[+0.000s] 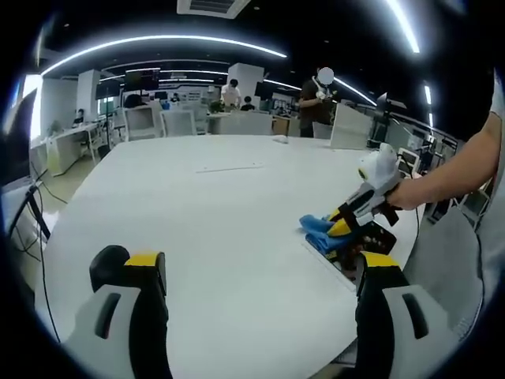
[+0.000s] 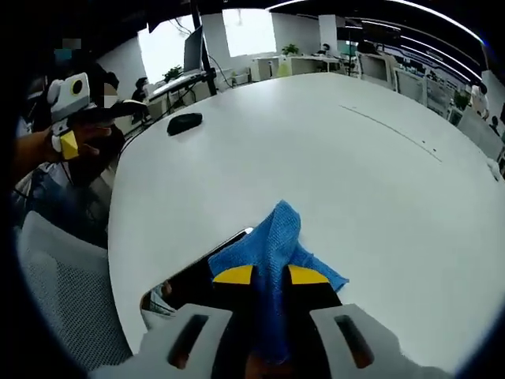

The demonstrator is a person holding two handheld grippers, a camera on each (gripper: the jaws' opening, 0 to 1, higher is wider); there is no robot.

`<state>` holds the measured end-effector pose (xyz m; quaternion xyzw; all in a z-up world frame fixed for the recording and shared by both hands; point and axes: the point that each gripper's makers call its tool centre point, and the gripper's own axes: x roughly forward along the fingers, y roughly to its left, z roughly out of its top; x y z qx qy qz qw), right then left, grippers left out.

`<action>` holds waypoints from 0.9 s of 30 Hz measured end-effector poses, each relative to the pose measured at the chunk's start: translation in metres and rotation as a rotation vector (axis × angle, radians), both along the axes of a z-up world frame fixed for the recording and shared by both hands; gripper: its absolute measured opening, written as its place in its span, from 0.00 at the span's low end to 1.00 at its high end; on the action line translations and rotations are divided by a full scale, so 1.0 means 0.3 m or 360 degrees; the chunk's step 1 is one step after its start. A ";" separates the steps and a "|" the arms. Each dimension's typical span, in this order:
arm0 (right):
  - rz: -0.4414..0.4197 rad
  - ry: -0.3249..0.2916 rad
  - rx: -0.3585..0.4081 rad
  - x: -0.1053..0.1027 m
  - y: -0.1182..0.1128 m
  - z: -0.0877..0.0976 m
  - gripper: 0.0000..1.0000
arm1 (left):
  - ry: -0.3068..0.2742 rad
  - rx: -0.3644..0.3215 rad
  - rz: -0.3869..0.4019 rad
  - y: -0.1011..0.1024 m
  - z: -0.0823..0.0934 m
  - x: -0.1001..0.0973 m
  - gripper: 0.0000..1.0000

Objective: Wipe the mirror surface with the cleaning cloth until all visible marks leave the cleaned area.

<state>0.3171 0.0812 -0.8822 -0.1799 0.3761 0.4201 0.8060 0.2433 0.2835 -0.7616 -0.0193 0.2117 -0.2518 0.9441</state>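
Note:
My right gripper (image 2: 271, 276) is shut on a blue cleaning cloth (image 2: 272, 241), pressing it onto a flat dark mirror (image 2: 189, 276) that lies at the near edge of the white table (image 2: 316, 142). In the left gripper view the right gripper (image 1: 341, 223) comes in from the right, held by a hand, with the blue cloth (image 1: 319, 230) bunched on the mirror (image 1: 371, 237). My left gripper (image 1: 264, 264) stands open above the bare table (image 1: 213, 205), left of the mirror, with nothing between its jaws. In the right gripper view the left gripper (image 2: 69, 118) shows at the far left.
A black computer mouse (image 2: 184, 121) lies near the table's far left edge. A mesh office chair (image 2: 63, 292) stands beside the table by the mirror. Desks, chairs and people (image 1: 316, 99) fill the office behind the table.

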 end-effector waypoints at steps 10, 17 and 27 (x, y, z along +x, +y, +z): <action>-0.0135 -0.0014 0.0002 -0.004 0.015 0.009 0.00 | 0.0002 -0.0013 0.0007 0.002 0.004 -0.003 0.99; -0.0131 -0.0002 0.0053 -0.014 0.044 0.010 0.00 | -0.0001 -0.0020 0.0019 0.012 0.010 -0.009 0.99; -0.0139 0.0064 0.0073 -0.035 0.044 -0.007 0.00 | -0.0003 0.0018 0.0004 0.021 -0.002 -0.010 0.99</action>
